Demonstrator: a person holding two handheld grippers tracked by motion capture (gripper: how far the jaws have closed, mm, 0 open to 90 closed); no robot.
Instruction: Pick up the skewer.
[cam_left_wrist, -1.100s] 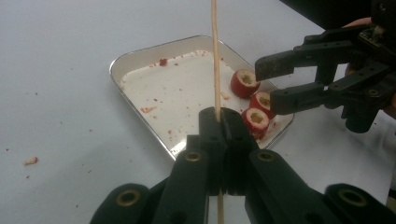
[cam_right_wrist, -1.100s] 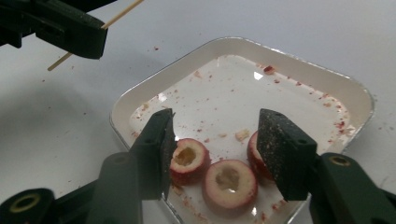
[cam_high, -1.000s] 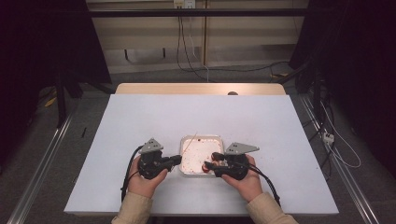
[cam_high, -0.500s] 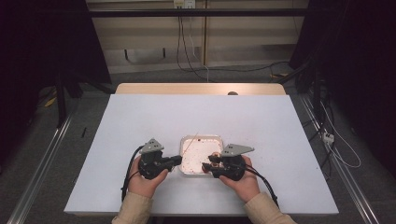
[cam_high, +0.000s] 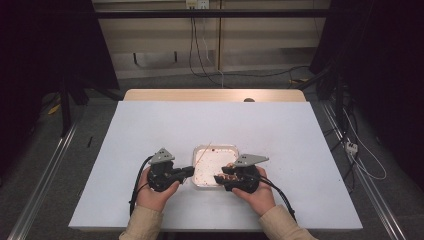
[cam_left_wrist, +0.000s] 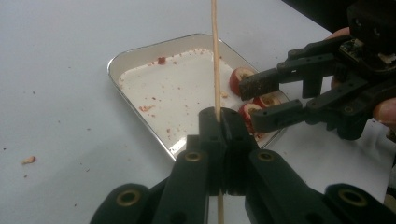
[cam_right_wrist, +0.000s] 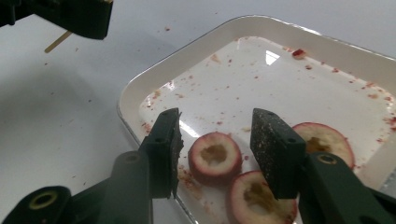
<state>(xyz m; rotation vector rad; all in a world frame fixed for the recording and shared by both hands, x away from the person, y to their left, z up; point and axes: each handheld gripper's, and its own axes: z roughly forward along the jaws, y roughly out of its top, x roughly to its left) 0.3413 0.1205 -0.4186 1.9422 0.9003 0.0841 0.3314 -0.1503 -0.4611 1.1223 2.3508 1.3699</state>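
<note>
In the high view, a thin wooden skewer (cam_high: 202, 154) lies slanted over the white tray (cam_high: 216, 149) on the counter (cam_high: 150, 125), held by the left tongs (cam_high: 188, 171).

In the left gripper view, the left tongs (cam_left_wrist: 218, 122) are clamped on the skewer (cam_left_wrist: 215, 51), which points straight away over the tray (cam_left_wrist: 140, 54).

In the right gripper view, the right tongs (cam_right_wrist: 215, 144) stand apart around a red fruit slice (cam_right_wrist: 215, 156) with pale flesh, near the tray's (cam_right_wrist: 140, 86) edge.

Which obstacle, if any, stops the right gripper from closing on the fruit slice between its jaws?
Probably none: the right gripper is open, its jaws straddle the fruit slice in the tray, and nothing lies between them. The left gripper holds its skewer aside.
</note>
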